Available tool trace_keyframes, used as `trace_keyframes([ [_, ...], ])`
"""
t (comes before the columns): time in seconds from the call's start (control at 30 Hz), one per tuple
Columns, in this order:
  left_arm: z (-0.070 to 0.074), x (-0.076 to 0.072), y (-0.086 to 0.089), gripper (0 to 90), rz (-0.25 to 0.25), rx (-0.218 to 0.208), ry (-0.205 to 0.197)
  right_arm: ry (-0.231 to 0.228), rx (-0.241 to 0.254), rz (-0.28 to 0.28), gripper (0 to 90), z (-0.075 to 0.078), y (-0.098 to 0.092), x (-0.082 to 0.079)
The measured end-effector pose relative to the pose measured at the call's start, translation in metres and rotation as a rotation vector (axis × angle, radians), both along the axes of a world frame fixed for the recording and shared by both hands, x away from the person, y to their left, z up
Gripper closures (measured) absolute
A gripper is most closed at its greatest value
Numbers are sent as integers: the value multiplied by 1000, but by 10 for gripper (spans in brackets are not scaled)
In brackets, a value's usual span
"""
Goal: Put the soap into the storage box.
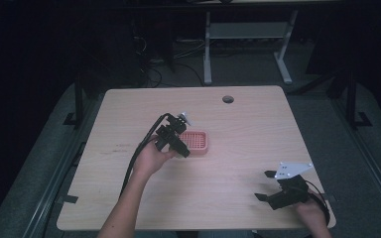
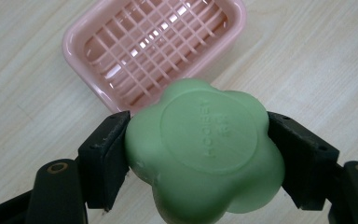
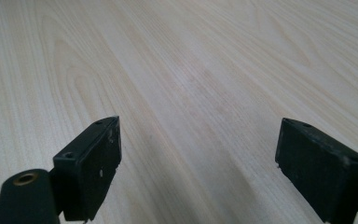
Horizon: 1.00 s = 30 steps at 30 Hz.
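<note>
Currently the left gripper (image 2: 200,154) has its jaws pinching a green flower-shaped soap bar (image 2: 203,156), one pad on each flank, the bar's broad stamped face turned toward the camera. Just beyond the jaws and a little to their left lies the pink soap dish (image 2: 74,44), slatted grid inside, nothing in it. In the high view the left gripper (image 1: 178,144) sits at the dish's (image 1: 203,148) near-left corner, the bar itself hidden under the hand.

Progress, as judged: pickup done, carry almost done. Left to do: bring the bar over the grid, lower it flat, spread the jaws, back off. The bar looks nearly as wide as the dish's short side, so alignment matters.

Writing: a round embossed seal on the soap, letters running vertically; reads something like "ABECOH", not certain. A second smaller line beside it, illegible.

Right gripper (image 1: 267,186): jaws spread wide, nothing between them, bare worktop (image 3: 191,70) ahead, well apart from dish and soap, near the worktop's front right corner.
</note>
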State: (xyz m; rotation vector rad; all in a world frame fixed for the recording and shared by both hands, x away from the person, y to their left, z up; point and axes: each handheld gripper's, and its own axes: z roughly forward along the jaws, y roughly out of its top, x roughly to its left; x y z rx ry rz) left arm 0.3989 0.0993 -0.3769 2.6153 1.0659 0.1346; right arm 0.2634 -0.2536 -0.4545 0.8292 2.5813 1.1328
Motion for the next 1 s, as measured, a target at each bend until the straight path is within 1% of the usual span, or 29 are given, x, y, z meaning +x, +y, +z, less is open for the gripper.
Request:
trace_keyframes([
  [0.1, 1, 4, -2, 264, -4, 5, -3, 0, 0, -1, 138, 0, 0, 0],
  [0.2, 2, 8, -3, 264, 6, -6, 3, -1, 0, 2, 138, 0, 0, 0],
  [0.23, 2, 9, -3, 264, 4, 2, 0, 0, -1, 3, 138, 0, 0, 0],
  [0.27, 2, 10, -4, 264, 13, 1, 0, -1, -3, 3, 137, 0, 1, 0],
  [0.5, 6, 15, -11, 264, -3, 9, -5, 0, -1, 1, 138, 0, 0, 1],
  [0.57, 7, 16, -13, 264, 2, 13, -8, 1, 0, 2, 138, 0, 0, 1],
  [0.6, 7, 17, -13, 264, -5, 16, -8, 0, -2, 2, 138, 0, 0, 1],
  [0.9, 10, 26, -20, 264, 5, 11, -12, 0, 0, 2, 138, 0, 0, 1],
  [1.0, 10, 29, -22, 264, 0, 18, -10, 3, 3, 1, 138, 0, 0, 1],
])
